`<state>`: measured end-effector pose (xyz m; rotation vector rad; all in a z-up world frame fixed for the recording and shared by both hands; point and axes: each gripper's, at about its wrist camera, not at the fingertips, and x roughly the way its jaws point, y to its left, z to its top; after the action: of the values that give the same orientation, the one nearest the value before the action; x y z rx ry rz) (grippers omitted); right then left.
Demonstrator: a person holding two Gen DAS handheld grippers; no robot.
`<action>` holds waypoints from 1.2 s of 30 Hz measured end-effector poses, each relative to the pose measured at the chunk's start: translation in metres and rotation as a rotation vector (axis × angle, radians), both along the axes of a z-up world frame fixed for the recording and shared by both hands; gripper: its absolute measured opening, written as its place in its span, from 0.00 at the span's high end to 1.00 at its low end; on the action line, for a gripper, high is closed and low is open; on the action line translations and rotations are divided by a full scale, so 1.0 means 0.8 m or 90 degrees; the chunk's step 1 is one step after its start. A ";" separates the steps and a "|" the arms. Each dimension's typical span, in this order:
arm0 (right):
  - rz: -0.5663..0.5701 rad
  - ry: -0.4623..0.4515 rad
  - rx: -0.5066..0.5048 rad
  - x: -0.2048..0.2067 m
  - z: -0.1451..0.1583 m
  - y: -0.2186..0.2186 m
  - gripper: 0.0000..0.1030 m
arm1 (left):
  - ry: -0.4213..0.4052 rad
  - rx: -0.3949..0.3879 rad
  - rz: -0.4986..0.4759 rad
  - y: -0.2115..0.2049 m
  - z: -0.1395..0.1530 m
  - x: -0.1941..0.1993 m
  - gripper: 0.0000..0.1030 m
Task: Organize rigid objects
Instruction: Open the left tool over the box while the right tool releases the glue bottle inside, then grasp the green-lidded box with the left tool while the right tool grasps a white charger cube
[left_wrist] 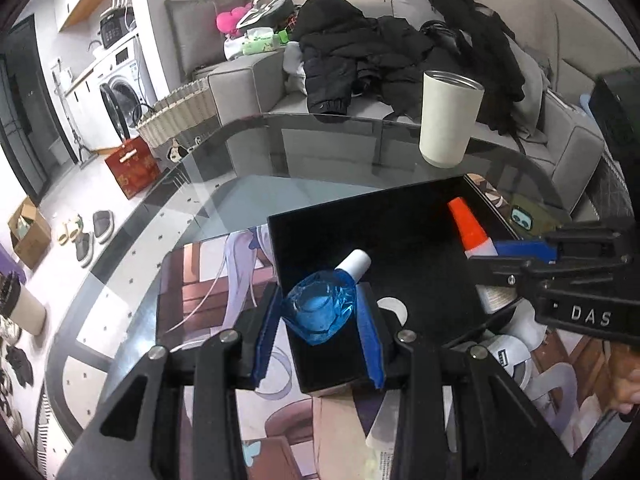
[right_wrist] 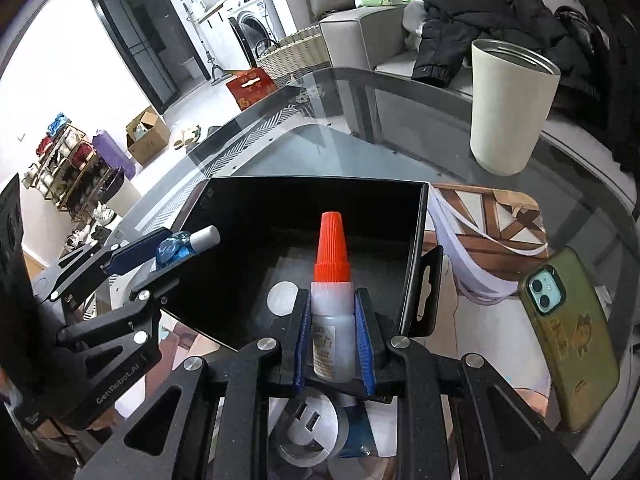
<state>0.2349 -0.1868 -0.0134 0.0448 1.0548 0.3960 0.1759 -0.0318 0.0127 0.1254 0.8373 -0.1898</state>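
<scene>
Left wrist view showed your left tool [left_wrist: 318, 314] clamping the blue bottle [left_wrist: 320, 308] and your right tool [right_wrist: 334, 336] pinching the orange-capped glue bottle [right_wrist: 332, 300] above the black box [left_wrist: 384, 224]; releasing unevenly risked either rolling out.

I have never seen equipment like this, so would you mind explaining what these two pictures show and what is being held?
No robot here: a person holds a two-finger gripper in each hand, with a fisheye camera on each looking along its fingers. One picture is from the left gripper, which grips a blue bottle with a white cap. The other is from the right gripper, which grips a small glue bottle with an orange cap. Both are over a black tray on a glass table. A white cup and a phone also sit there.
</scene>
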 end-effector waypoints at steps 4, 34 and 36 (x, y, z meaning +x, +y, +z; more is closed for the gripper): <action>0.005 -0.003 -0.008 0.003 0.001 0.002 0.80 | 0.022 -0.012 0.006 0.004 -0.006 0.005 0.64; -0.031 -0.093 -0.034 -0.090 0.031 -0.064 0.75 | -0.013 -0.049 -0.055 0.013 0.000 -0.129 0.32; -0.033 -0.075 -0.045 -0.088 0.018 -0.068 0.75 | 0.024 -0.045 -0.059 0.008 -0.015 -0.127 0.32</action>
<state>0.1645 -0.2409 0.0009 -0.0148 0.9483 0.3107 0.0740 -0.0256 0.0004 0.0952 0.8618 -0.3092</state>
